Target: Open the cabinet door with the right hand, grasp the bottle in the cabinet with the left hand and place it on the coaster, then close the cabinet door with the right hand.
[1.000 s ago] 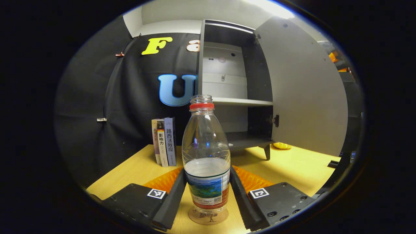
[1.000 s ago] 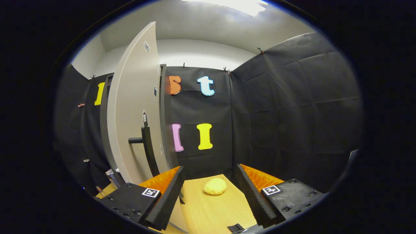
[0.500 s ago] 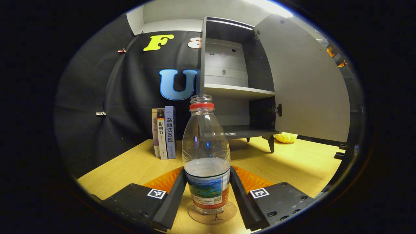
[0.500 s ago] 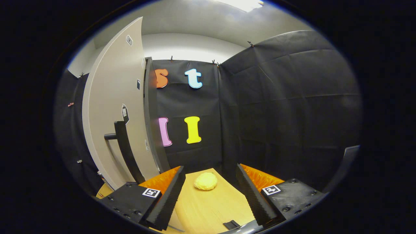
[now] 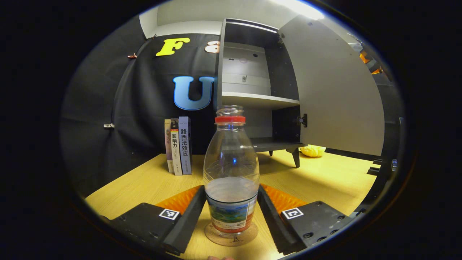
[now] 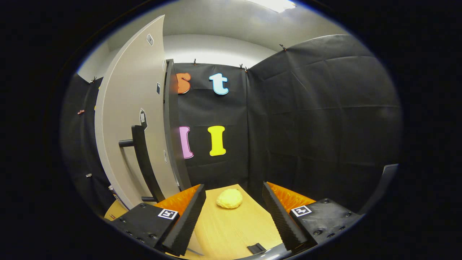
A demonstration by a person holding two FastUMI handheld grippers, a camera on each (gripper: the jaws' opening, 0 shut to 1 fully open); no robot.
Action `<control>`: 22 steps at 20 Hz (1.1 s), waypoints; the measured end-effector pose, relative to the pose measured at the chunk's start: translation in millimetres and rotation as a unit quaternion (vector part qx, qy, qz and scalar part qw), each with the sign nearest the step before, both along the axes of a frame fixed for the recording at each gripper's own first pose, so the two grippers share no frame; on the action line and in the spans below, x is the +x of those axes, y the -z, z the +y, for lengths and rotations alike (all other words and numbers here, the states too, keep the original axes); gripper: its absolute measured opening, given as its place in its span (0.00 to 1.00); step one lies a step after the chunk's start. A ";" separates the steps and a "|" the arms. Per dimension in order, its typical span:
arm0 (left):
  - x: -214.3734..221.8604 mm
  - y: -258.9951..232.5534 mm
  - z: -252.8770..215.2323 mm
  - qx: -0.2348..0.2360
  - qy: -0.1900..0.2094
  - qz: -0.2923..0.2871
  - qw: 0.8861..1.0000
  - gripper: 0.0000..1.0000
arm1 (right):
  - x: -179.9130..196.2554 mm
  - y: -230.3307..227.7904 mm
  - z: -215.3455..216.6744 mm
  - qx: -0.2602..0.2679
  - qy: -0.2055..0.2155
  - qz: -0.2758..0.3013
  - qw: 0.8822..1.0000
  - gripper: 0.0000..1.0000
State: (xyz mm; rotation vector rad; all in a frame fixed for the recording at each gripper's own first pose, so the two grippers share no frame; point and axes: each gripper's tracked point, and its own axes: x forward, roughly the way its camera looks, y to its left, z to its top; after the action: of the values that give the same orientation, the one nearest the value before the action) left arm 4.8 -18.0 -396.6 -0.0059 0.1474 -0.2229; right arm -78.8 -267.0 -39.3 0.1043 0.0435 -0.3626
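Bottle [image 5: 231,173] stands upright on the coaster [image 5: 231,234], flanked closely by the left claw [image 5: 231,213]; finger contact cannot be confirmed. Cabinet door [image 6: 126,119] is open. Remaining: release, then closing with the right claw [image 6: 232,213], spread and empty.

three upright books [image 5: 177,145]; yellow lump [image 6: 229,198] on wooden table [image 5: 325,180]

Low tabletop views; shared cabinet door [image 5: 339,86], probably.
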 end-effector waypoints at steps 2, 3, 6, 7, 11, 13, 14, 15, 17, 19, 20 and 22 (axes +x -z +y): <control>-2.5 -4.2 -1.6 0.000 -0.002 0.006 1.000 0.94 | -0.3 -0.7 0.6 0.001 -0.004 -0.002 1.000 0.98; -4.4 -6.3 -1.6 0.004 -0.002 0.013 1.000 0.94 | 1.2 -2.4 -0.4 -0.003 -0.004 -0.003 1.000 0.98; -15.8 -21.5 0.3 -0.009 -0.009 0.037 0.999 0.94 | 6.1 -5.2 2.3 -0.011 -0.013 -0.006 1.000 0.98; -20.0 -31.3 1.5 -0.017 -0.015 0.043 0.999 0.94 | 8.2 -5.9 3.3 -0.018 -0.016 -0.005 1.000 0.98; -34.4 -96.2 20.4 -0.015 -0.061 0.031 0.998 0.94 | 13.1 -13.9 6.8 -0.054 -0.033 -0.006 0.998 0.98; -35.6 -136.1 28.6 -0.004 -0.080 0.019 0.997 0.94 | 17.5 -14.5 10.4 -0.060 -0.043 -0.004 0.997 0.98; -35.0 -155.7 32.7 0.007 -0.090 0.014 0.996 0.94 | 18.3 -14.8 11.2 -0.062 -0.046 -0.003 0.997 0.98; -32.6 -175.7 36.8 0.020 -0.097 0.011 0.995 0.94 | 18.4 -17.9 13.2 -0.061 -0.051 -0.009 0.997 0.97; -28.0 -214.8 38.6 0.037 -0.107 0.002 0.994 0.95 | 21.2 -25.8 13.3 -0.056 -0.051 -0.022 0.997 0.97; -22.3 -252.7 35.9 0.031 -0.111 -0.006 0.993 0.94 | 23.4 -26.9 12.1 -0.051 -0.049 -0.024 0.997 0.97; -19.6 -267.8 33.1 0.020 -0.112 -0.007 0.994 0.92 | 26.2 -27.2 12.3 -0.048 -0.049 -0.025 0.997 0.97; -14.9 -300.4 30.1 0.002 -0.113 -0.011 0.994 0.94 | 29.1 -28.7 19.1 -0.050 -0.054 -0.027 0.997 0.98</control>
State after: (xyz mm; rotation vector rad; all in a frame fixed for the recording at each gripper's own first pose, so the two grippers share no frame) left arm -10.1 12.1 -96.2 -0.0159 0.1240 0.0032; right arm -49.6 -247.9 -10.5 0.0122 -0.0233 -0.2528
